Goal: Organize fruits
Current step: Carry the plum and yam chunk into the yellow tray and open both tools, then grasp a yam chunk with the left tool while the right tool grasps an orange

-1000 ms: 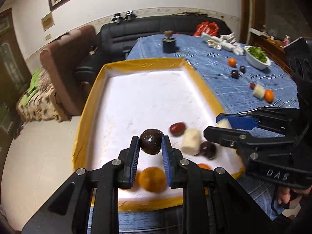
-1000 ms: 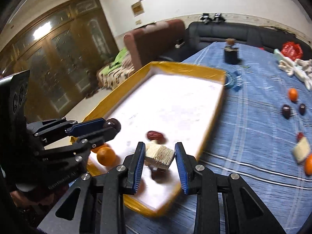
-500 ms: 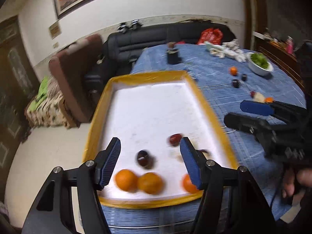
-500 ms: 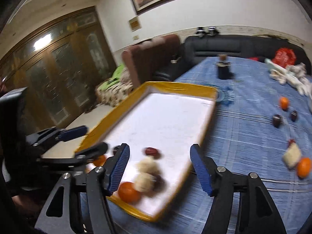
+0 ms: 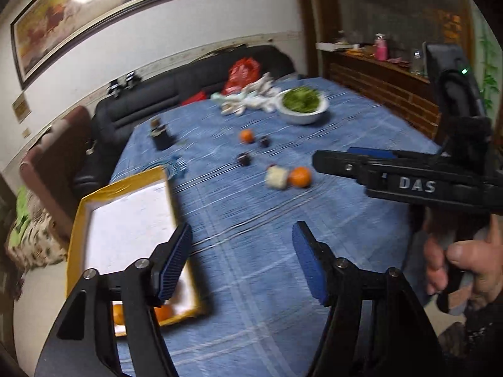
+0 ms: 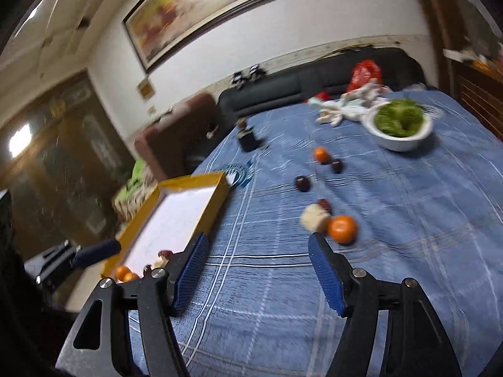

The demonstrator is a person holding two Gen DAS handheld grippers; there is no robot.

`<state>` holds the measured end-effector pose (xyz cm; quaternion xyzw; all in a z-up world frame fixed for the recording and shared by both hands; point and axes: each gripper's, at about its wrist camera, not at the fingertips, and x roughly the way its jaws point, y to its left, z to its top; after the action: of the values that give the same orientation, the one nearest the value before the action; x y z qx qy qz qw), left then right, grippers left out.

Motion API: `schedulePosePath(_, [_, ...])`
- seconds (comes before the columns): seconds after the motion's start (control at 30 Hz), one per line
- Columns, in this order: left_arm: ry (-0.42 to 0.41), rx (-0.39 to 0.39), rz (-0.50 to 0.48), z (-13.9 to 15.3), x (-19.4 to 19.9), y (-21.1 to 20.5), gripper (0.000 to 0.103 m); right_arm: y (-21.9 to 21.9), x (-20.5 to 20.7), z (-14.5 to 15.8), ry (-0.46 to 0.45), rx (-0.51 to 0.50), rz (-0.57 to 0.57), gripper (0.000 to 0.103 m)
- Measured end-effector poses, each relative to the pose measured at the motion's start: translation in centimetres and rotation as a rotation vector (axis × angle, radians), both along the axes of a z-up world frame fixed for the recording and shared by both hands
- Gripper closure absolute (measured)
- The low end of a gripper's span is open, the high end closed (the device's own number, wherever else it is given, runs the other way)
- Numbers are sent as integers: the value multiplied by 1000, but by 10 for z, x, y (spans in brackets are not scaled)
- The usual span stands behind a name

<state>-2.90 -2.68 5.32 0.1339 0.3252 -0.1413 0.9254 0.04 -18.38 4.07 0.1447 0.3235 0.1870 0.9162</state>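
A blue checked cloth [image 6: 393,220] covers the counter. At its far end a white bowl [image 6: 400,139] holds leafy greens, with a pile of pale rags [image 6: 345,106] just beside it. A small dark jar [image 6: 246,139] stands near the far left corner. Behind are a black sofa [image 6: 314,84], a red bag [image 6: 364,73], a brown armchair [image 6: 176,132] and 1 framed painting [image 6: 201,6] on the wall.

Left gripper [image 5: 240,260] and right gripper [image 6: 257,271] angled downward, jaws opening, nothing between them. Right hand [image 5: 465,264] wrapped around right gripper's handle.
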Motion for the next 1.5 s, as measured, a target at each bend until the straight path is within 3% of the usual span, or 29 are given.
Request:
schedulePosePath(0.1, [-8,-8,-14,8,-17,-17,25,-26,-21,12,-28,10,-25,33])
schedulePosePath(0.23, [13,23,-23,3,-24,-38,25,-54,-42,16,-60,27,-52,28])
schedulePosePath(0.37, [37,54,-37,-6,-22,-51,25,-78,-44,2,-32,70,-79,28])
schedulePosePath(0.67, [61,82,-52,-13,33,-70,25,-119,-16,-31,63,159,-102,28])
schedulePosePath(0.87, [72,68,-24,-25,82,-55,25,-135,12,-44,115,199,-101,28])
schedulePosePath(1.13, [145,17,42,-63,114,-13,25,-104,49,-49,133,71,8,28])
schedulePosePath(1.3, [178,7,25,-74,126,-13,25,-67,75,-60,163,12,63,29])
schedulePosePath(1.47, [178,-1,8,-76,130,-8,25,-33,93,-76,201,-87,73,36])
schedulePosePath(1.5, [179,-6,7,-76,130,-6,25,-31,98,-79,214,-103,71,42])
